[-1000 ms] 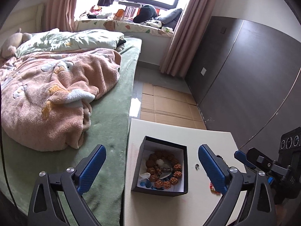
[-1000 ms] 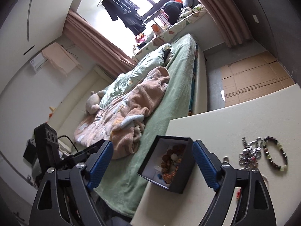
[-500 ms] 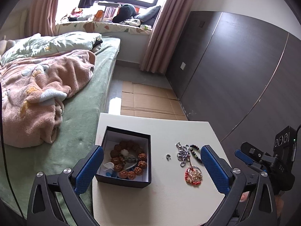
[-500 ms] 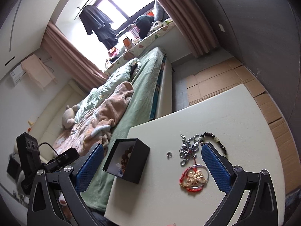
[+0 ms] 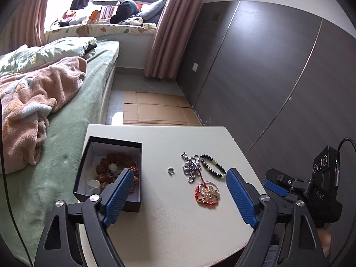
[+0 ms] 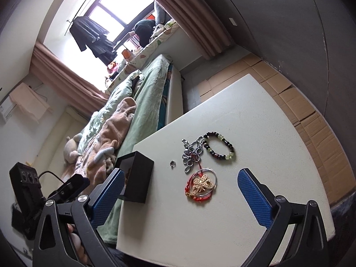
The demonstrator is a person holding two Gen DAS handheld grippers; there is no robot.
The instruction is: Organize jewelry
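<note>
While the left gripper (image 5: pixel 179 197) has just been narrowing on nothing, right gripper (image 6: pixel 180 197) spread, both now face loose jewelry right of the box (image 5: pixel 111 171).

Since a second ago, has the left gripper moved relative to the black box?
Yes. The left gripper has shifted rightward from the black box, now framing the loose jewellery; its jaws have just been closing, nothing between them.

Both views overlook table (image 5: pixel 178 222).

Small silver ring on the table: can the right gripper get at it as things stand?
Probably yes. The ring lies alone on bare table, apart from the black box and the chain, and the right gripper is open and empty.
</note>
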